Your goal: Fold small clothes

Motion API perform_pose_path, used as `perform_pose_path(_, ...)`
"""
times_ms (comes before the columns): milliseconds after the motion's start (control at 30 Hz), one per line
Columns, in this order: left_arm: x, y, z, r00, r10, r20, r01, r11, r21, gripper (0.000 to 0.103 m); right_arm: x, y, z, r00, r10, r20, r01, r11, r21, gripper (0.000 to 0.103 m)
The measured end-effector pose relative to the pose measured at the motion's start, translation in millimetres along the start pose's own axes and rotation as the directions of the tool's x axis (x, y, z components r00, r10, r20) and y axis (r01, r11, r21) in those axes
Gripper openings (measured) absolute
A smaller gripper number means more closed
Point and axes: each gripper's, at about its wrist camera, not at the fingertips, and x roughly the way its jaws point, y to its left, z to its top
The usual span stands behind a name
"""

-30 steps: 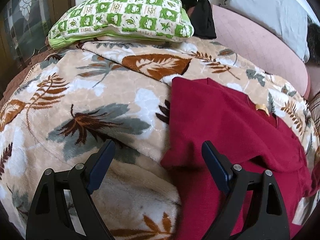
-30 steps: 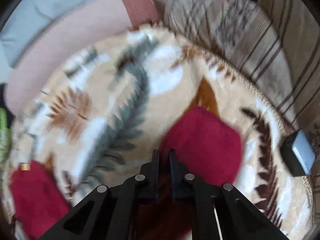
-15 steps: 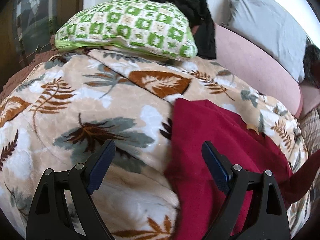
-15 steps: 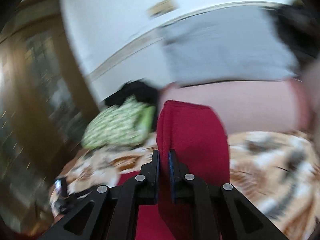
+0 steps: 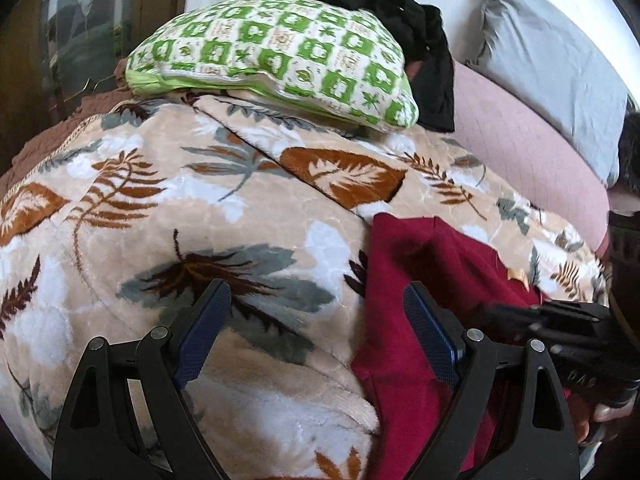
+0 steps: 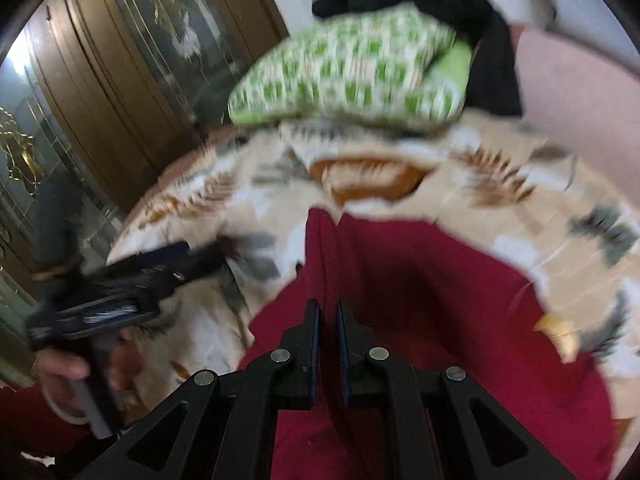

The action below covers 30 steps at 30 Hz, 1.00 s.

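Observation:
A dark red garment (image 5: 420, 280) with a small gold tag (image 5: 520, 276) lies on the leaf-patterned blanket (image 5: 200, 208). My left gripper (image 5: 316, 316) hovers open over the garment's left edge, with blanket and red cloth showing between its blue pads. In the right wrist view my right gripper (image 6: 328, 308) is shut on a fold of the red garment (image 6: 400, 280), which stands up between the pads. The same gripper shows blurred at the right of the left wrist view, right gripper (image 5: 500, 316), low over the cloth. The left gripper (image 6: 200, 258) is held by a hand (image 6: 76, 364).
At the head of the bed lies a green checked pillow (image 5: 280, 60) with a black garment (image 5: 400, 24) behind it. A pink cushion (image 5: 520, 144) and a grey pillow (image 5: 560, 60) line the far right. A wooden glazed door (image 6: 100, 80) stands to the left.
My right gripper has swung across the bed with the red cloth in its grip and now appears beside the left gripper. The garment's right part has been carried over. The left gripper stayed open.

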Motion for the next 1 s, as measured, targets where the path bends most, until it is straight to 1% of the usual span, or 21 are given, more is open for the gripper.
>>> perform_pose_path(33,1,-3,-1,1.000,0.005,0.002,-0.005,1.000,0.014,0.088,3,0,-1,1.000,-0.001,-0.026,0.001,1.000,0.003,0.011)
perform_pose_path(67,1,-5,-2,1.000,0.011,0.006,-0.011,0.999,0.030,0.088,-1,-1,-2,0.999,-0.007,-0.034,0.007,1.000,-0.005,0.023)
perform_pose_path(100,1,-8,-3,1.000,0.013,0.008,-0.013,0.999,0.042,0.088,-14,-1,-4,0.999,-0.024,-0.022,0.024,1.000,-0.012,0.045)
perform_pose_path(133,1,-10,-4,1.000,0.014,0.010,-0.014,0.998,0.054,0.088,-37,-7,-9,0.997,-0.075,0.017,0.075,0.997,-0.001,0.049)
perform_pose_path(167,1,-13,-5,1.000,0.015,0.012,-0.015,0.998,0.061,0.088,-56,-13,-13,0.993,-0.111,0.041,0.110,0.994,0.021,0.049)
perform_pose_path(233,0,-15,-7,1.000,0.007,0.009,-0.008,0.998,0.059,0.088,-97,-30,-28,0.985,-0.142,0.093,0.135,0.988,0.078,0.049)
perform_pose_path(300,-1,-18,-8,1.000,0.000,0.006,0.000,0.998,0.055,0.088,-124,-38,-42,0.976,-0.190,0.104,0.179,0.978,0.104,0.049)
perform_pose_path(333,0,-20,-9,1.000,0.002,0.006,-0.002,0.998,0.058,0.088,-130,-39,-49,0.973,-0.210,0.101,0.199,0.974,0.106,0.049)
perform_pose_path(400,2,-24,-11,1.000,0.024,0.006,-0.025,0.997,0.076,0.088,-131,-32,-56,0.974,-0.207,0.091,0.199,0.976,0.086,0.049)
perform_pose_path(500,3,-25,-13,0.999,0.043,0.011,-0.044,0.995,0.089,0.088,-112,-2,-61,0.971,-0.223,0.083,0.224,0.975,-0.002,0.049)
perform_pose_path(533,4,-24,-13,0.999,0.038,0.013,-0.039,0.996,0.086,0.088,-104,10,-65,0.968,-0.236,0.087,0.240,0.970,-0.038,0.049)
perform_pose_path(600,4,-20,-11,1.000,0.018,0.006,-0.018,0.998,0.060,0.088,-92,23,-69,0.966,-0.241,0.099,0.247,0.968,-0.053,0.049)
perform_pose_path(633,5,-19,-11,1.000,0.007,-0.001,-0.007,0.999,0.047,0.088,-79,30,-68,0.961,-0.260,0.089,0.267,0.961,-0.071,0.049)
perform_pose_path(700,5,-16,-9,1.000,-0.013,-0.011,0.014,1.000,0.027,0.088,-61,38,-62,0.958,-0.276,0.074,0.282,0.955,-0.096,0.049)
perform_pose_path(800,3,-10,-6,1.000,0.016,0.001,-0.016,1.000,0.018,0.088,-29,48,-36,0.964,-0.246,0.101,0.253,0.965,-0.065,0.049)
perform_pose_path(833,4,-6,-5,1.000,0.022,0.002,-0.022,1.000,0.004,0.088,-15,50,-28,0.959,-0.263,0.105,0.271,0.960,-0.073,0.049)
perform_pose_path(867,4,-2,-3,1.000,0.019,0.001,-0.019,1.000,-0.013,0.088,-4,52,-23,0.948,-0.299,0.108,0.308,0.948,-0.082,0.049)
perform_pose_path(900,4,2,-2,1.000,0.014,-0.001,-0.014,0.999,-0.029,0.088,10,52,-19,0.935,-0.340,0.101,0.348,0.934,-0.078,0.045)
perform_pose_path(933,5,5,-2,1.000,0.010,-0.006,-0.010,0.999,-0.048,0.088,23,48,-16,0.936,-0.343,0.079,0.348,0.936,-0.060,0.037)
perform_pose_path(967,5,8,-1,1.000,0.008,-0.008,-0.008,0.998,-0.056,0.088,29,44,-14,0.943,-0.327,0.067,0.330,0.944,-0.034,0.018)
perform_pose_path(1000,5,9,-1,1.000,0.006,-0.010,-0.006,0.998,-0.062,0.088,26,40,-14,0.940,-0.331,0.083,0.332,0.943,0.003,0.013)
